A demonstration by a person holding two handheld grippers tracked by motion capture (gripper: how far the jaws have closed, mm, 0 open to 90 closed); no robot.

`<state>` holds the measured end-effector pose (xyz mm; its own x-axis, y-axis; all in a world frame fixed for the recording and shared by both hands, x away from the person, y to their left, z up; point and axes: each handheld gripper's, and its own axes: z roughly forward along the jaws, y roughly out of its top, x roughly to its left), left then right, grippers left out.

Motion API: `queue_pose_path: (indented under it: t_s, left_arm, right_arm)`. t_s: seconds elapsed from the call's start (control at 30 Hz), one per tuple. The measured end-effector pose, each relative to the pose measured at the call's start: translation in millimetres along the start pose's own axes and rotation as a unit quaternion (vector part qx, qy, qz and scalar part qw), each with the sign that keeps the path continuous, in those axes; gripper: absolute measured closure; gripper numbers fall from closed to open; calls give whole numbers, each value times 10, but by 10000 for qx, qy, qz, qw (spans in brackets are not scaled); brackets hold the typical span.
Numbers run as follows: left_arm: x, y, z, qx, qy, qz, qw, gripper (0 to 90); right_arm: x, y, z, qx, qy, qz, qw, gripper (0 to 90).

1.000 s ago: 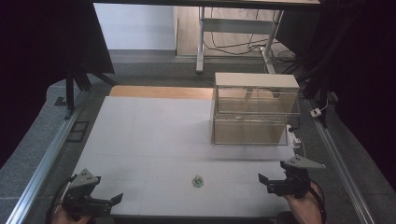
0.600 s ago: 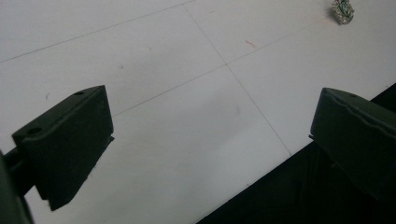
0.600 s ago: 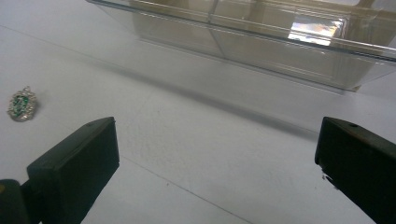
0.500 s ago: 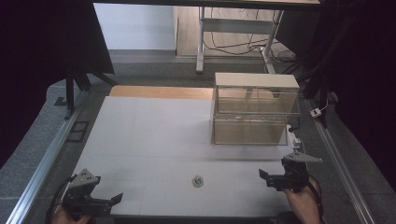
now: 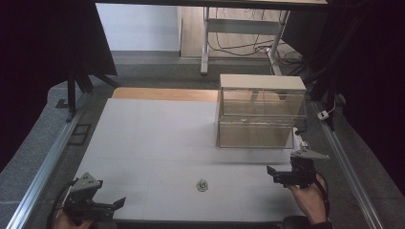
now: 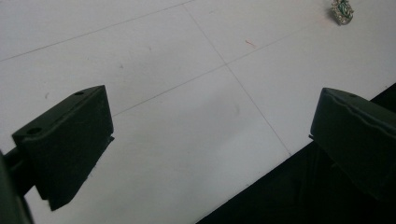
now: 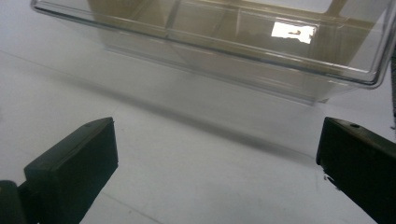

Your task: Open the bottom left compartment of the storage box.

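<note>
A small round green and silver object [image 5: 202, 185] lies on the white table [image 5: 157, 138] near the front edge, between my two grippers. It also sits at the upper right of the left gripper view [image 6: 342, 10]. My left gripper [image 5: 113, 205] is at the front left corner, held in a hand, with its jaws wide open [image 6: 215, 107] over bare table and nothing between them. My right gripper [image 5: 274, 173] is at the front right, also open and empty [image 7: 217, 135]. It faces the clear plastic drawer box [image 7: 233, 42] a short way ahead.
The clear drawer box [image 5: 261, 114] with a pale lid stands at the back right of the table. A wooden strip [image 5: 162, 94] runs along the far edge. Metal rails [image 5: 43, 167] line both sides. The table's front edge falls off into dark below the left jaws [image 6: 299, 186].
My right gripper has shifted a little to the left and away from the person, toward the clear box. The left gripper has stayed where it was.
</note>
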<state>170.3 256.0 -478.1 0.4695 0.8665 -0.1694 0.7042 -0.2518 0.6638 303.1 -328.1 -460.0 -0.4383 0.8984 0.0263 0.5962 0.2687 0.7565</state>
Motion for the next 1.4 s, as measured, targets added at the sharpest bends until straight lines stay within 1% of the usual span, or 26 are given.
queue_pose_path:
  t_s: [0.03, 0.23, 0.33, 0.47, 0.7, 0.77, 0.83, 0.93, 0.97, 1.0, 1.03, 1.1, 1.2, 1.3, 1.37, 1.4]
  left_arm:
    - [2, 0, -1, 0, -6, -3, 10000, 0]
    - [1, 0, 1, 4, -7, 0, 10000, 0]
    - [3, 0, 1, 5, -12, -3, 10000, 0]
    - [6, 1, 2, 12, -20, -9, 10000, 0]
    - [7, 3, 4, 18, -27, -15, 10000, 0]
    - [9, 3, 5, 23, -36, -17, 10000, 0]
    - [12, 4, 9, 24, -38, -27, 10000, 0]
    - [13, 5, 10, 29, -37, -28, 10000, 0]
    - [14, 5, 11, 33, -38, -32, 10000, 0]
    - [15, 6, 12, 37, -51, -40, 10000, 0]
    - [18, 7, 14, 50, -61, -49, 10000, 0]
    - [19, 8, 15, 53, -65, -52, 10000, 0]
    - [21, 10, 18, 66, -83, -52, 9999, 0]
    - [25, 13, 20, 76, -90, -53, 9999, 0]
    - [29, 13, 20, 75, -108, -62, 9999, 0]
    - [29, 13, 19, 74, -113, -63, 9999, 0]
  right_arm:
    - [0, 0, 0, 0, 0, 0, 10000, 0]
    - [-107, 31, 80, 49, -80, 39, 9999, 0]
    - [-159, 38, 112, 66, -172, -1, 9998, 0]
    - [-257, 30, 165, 95, -276, 36, 9996, 0]
    - [-398, 13, 259, 244, -464, 84, 9986, 0]
    - [-442, 10, 293, 288, -481, 77, 9984, 28]
    - [-480, 17, 308, 304, -496, 80, 9983, 90]
    - [-524, 35, 305, 300, -525, 31, 9982, 266]
    - [-524, 35, 305, 300, -525, 31, 9982, 266]
    - [-549, 47, 293, 277, -520, 43, 9983, 391]
    - [-561, 54, 291, 279, -529, 60, 9982, 445]
    - [-595, 64, 289, 371, -503, 82, 9980, 559]
    - [-660, 72, 299, 445, -459, 185, 9978, 700]
    - [-712, 86, 311, 494, -437, 186, 9977, 838]
    - [-732, 98, 320, 469, -403, 196, 9979, 896]
    - [-741, 103, 323, 484, -396, 189, 9979, 896]
